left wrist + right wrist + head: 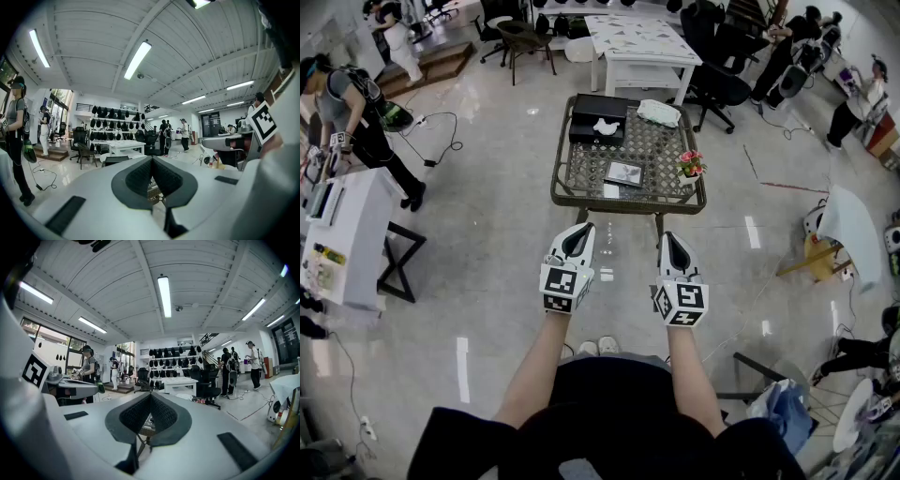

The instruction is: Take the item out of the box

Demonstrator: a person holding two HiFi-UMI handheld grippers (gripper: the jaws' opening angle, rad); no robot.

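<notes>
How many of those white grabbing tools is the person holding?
2: the left white two-jaw tool, left of centre; the right white two-jaw tool beside it. None seems hidden.

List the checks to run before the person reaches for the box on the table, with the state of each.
1. Left gripper free: ok. Its jaws are together with nothing between them.
2. Right gripper free: ok. Its jaws are also together and empty.
3. Jaws ready to grasp: not ok. Both pairs must open first.
4. Target visible: ok. A white item shows in the black box at the table's far side.
5. Grippers within reach of the box: not ok. Both are held short of the table.
6. Approach: cannot tell. The flower pot stands at the front right corner, off the straight line to the box.
</notes>
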